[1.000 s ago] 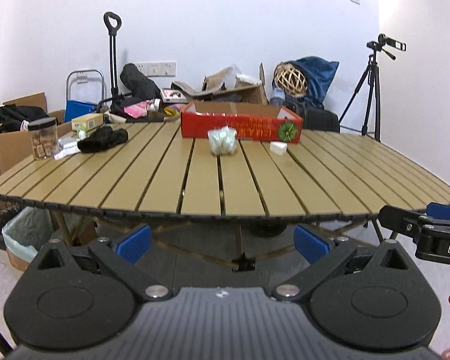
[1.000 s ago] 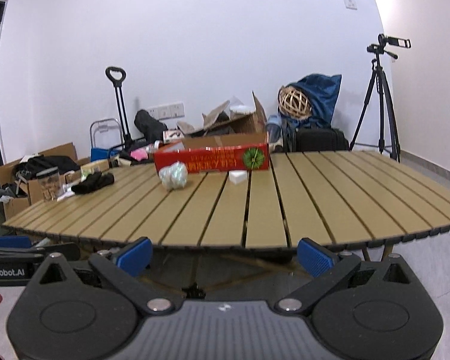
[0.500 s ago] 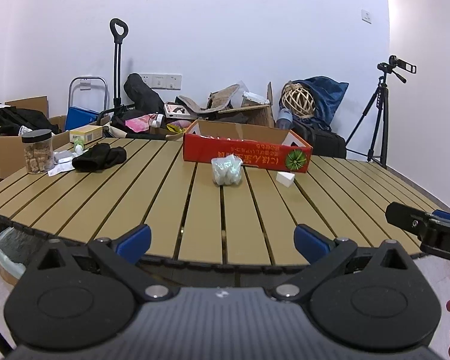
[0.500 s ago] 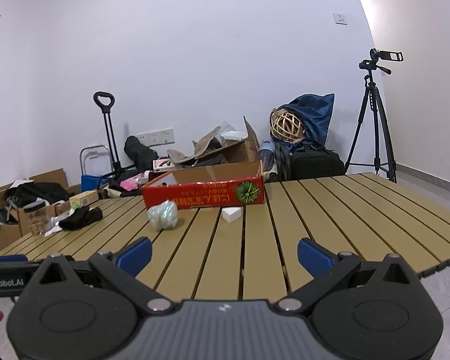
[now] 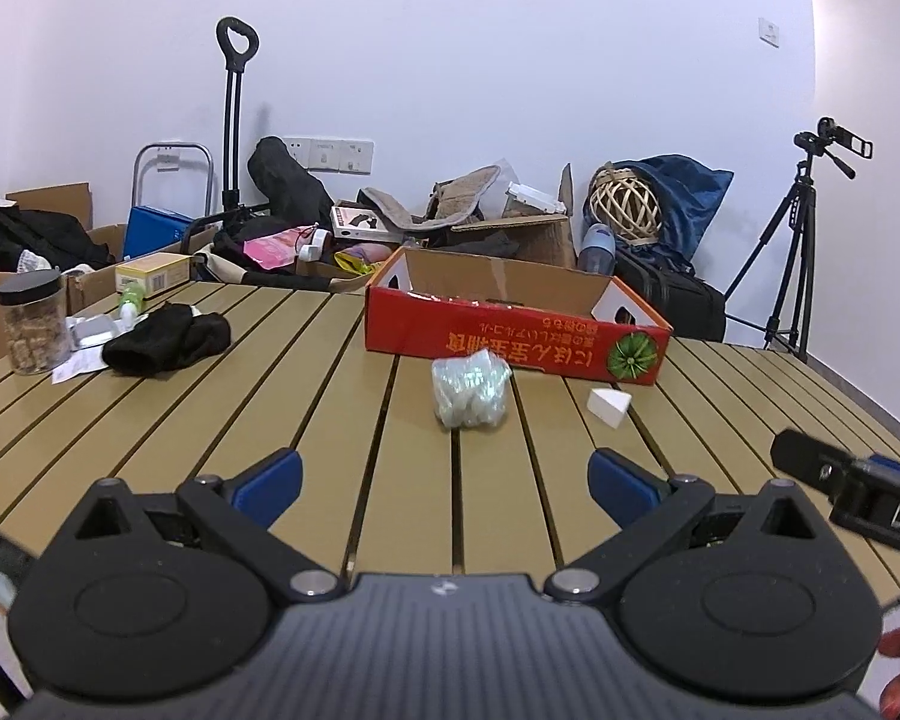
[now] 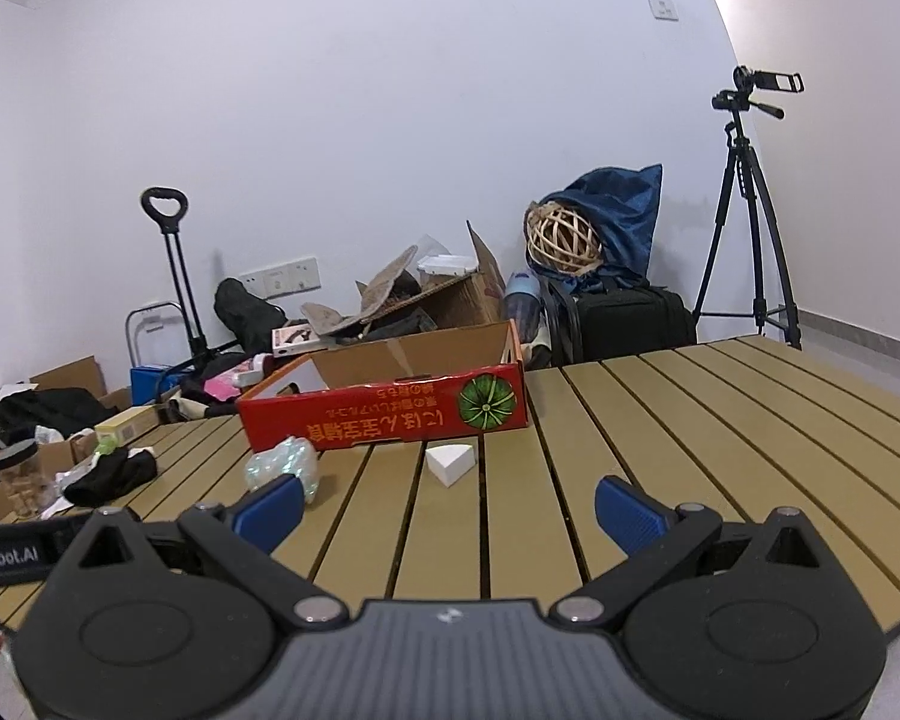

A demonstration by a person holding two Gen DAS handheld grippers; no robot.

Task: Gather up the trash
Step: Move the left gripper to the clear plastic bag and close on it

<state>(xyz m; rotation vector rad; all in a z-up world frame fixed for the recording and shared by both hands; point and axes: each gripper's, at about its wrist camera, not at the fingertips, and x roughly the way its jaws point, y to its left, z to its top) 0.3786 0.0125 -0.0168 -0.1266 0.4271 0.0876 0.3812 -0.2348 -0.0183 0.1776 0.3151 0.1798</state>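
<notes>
A crumpled clear plastic wad [image 5: 469, 391] lies on the slatted wooden table [image 5: 330, 420], just in front of an open red cardboard box [image 5: 513, 330]. A small white wedge-shaped piece [image 5: 609, 407] lies to its right. My left gripper [image 5: 445, 483] is open and empty, above the near part of the table, pointing at the wad. My right gripper [image 6: 448, 510] is open and empty, pointing at the white wedge [image 6: 450, 463]; the wad [image 6: 283, 467] is by its left finger and the red box [image 6: 390, 414] is behind.
A black cloth [image 5: 165, 339], a jar with a black lid [image 5: 33, 321] and small packets sit at the table's left. Boxes, bags, a trolley [image 5: 234, 138] and a tripod [image 5: 801, 246] stand behind the table by the wall.
Both grippers have risen and moved forward over the table edge, so the wad, wedge and red box are closer. Both stay open.
</notes>
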